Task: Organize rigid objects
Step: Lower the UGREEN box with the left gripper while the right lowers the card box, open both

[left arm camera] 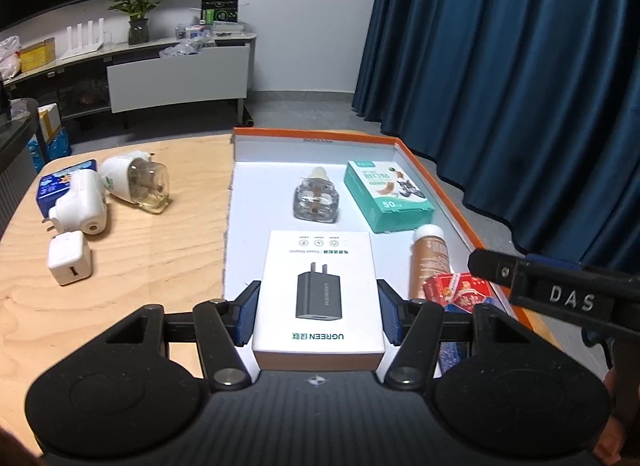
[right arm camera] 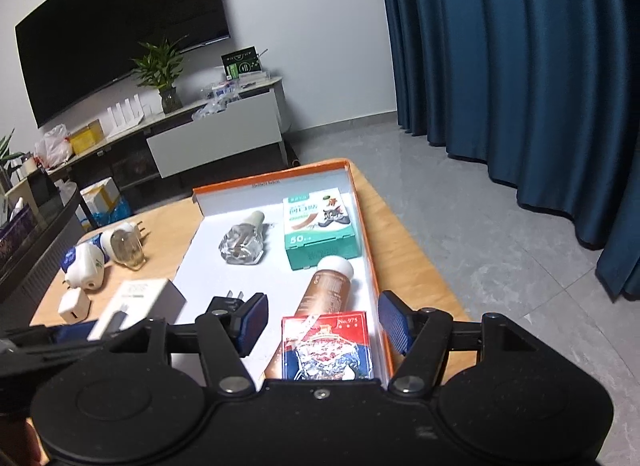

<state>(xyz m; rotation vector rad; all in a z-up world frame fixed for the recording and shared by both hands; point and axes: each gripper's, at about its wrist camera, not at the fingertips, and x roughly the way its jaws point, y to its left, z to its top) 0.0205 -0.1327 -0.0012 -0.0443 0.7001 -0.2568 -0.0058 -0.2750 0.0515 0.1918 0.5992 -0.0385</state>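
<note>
My left gripper [left arm camera: 318, 314] is shut on a white power adapter box [left arm camera: 320, 266], held over the near left part of the orange-rimmed tray [left arm camera: 440, 193]. My right gripper [right arm camera: 323, 322] is open around a red playing card box [right arm camera: 326, 340] that rests in the tray's near right corner; a small gap shows on each side of it. Also in the tray [right arm camera: 360, 201] lie a clear glass bottle [right arm camera: 242, 244], a green plaster box [right arm camera: 318, 234] and a brown bottle with a white cap [right arm camera: 328, 286]. The adapter box [right arm camera: 136, 300] shows at the left of the right wrist view.
On the wooden table [left arm camera: 152, 266] left of the tray lie a white plug cube [left arm camera: 68, 258], two white plug-in vaporizers [left arm camera: 80, 205] [left arm camera: 136, 181] and a blue box [left arm camera: 60, 181]. A finger of my right gripper [left arm camera: 500, 270] reaches in from the right. Blue curtains hang behind.
</note>
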